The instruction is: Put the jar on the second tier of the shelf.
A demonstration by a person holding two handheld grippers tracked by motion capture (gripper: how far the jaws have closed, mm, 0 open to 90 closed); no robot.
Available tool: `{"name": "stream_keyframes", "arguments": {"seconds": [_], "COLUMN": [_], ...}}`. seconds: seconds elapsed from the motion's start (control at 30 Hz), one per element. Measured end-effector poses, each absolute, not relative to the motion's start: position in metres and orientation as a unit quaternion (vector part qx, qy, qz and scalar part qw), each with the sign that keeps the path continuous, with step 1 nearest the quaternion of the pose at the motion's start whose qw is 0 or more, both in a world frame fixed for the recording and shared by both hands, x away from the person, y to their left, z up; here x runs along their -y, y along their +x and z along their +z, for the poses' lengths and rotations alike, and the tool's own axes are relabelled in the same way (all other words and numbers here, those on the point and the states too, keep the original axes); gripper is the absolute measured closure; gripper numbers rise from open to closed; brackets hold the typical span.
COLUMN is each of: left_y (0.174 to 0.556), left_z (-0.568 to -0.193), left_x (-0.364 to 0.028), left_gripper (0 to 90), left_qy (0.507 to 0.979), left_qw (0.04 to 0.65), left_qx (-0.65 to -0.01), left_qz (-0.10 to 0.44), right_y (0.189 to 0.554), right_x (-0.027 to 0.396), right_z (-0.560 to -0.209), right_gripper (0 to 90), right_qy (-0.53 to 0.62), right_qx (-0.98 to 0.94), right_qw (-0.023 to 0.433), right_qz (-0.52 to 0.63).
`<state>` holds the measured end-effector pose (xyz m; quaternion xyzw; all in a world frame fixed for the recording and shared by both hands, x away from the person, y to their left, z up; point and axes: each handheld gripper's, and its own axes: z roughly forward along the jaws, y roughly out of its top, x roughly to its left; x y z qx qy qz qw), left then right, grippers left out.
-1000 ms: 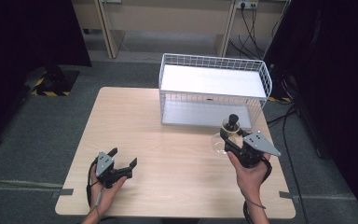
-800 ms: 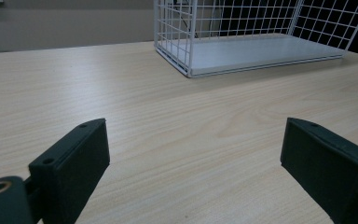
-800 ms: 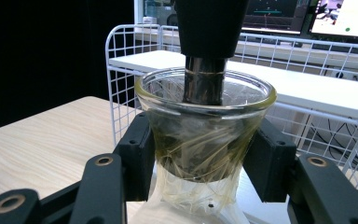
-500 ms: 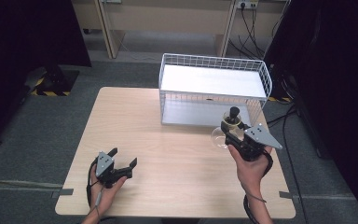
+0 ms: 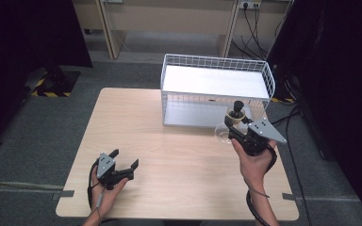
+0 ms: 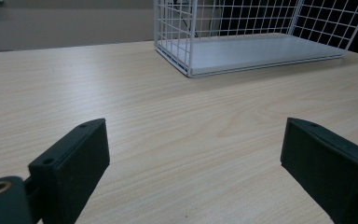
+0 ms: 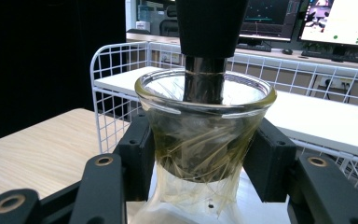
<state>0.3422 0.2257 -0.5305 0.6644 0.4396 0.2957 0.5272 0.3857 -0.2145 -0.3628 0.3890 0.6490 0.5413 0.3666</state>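
Glass carafe (image 7: 205, 135) base hidden between right gripper (image 7: 205, 163) fingers (image 7: 137, 154).

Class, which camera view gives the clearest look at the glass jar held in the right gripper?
The right gripper view: the glass jar sits close up between that gripper's fingers, with straw-like strands inside and a dark stopper on top. The high view shows it small beside the wire basket.

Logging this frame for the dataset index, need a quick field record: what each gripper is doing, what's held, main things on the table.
left gripper: open, holds nothing, low over the table's near left
right gripper: fingers shut on the glass carafe
glass carafe: clear, upright, black-topped insert in its mouth, lifted near the basket's front right
wire basket: white, on the table's far right
table: light wood
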Motion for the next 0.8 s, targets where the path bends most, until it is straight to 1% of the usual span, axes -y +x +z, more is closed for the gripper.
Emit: {"name": "stream_keyframes", "arguments": {"seconds": [0.37,0.8], "left_y": [0.342,0.343], "left_z": [-0.531,-0.531], "left_x": [-0.226,-0.226], "left_gripper": [7.4,7.3], "left_qy": [0.664,0.664], "left_qw": [0.528,0.529], "left_qx": [-0.44,-0.441], "left_qz": [0.294,0.292], "right_y": [0.396,0.409], "right_x": [0.212,0.21], "right_z": [-0.351,-0.328], "right_gripper": [48.7,48.7], "right_qy": [0.393,0.39], "right_qx": [-0.642,-0.634], "right_qw": [0.373,0.386], "right_qz": [0.543,0.545]}}
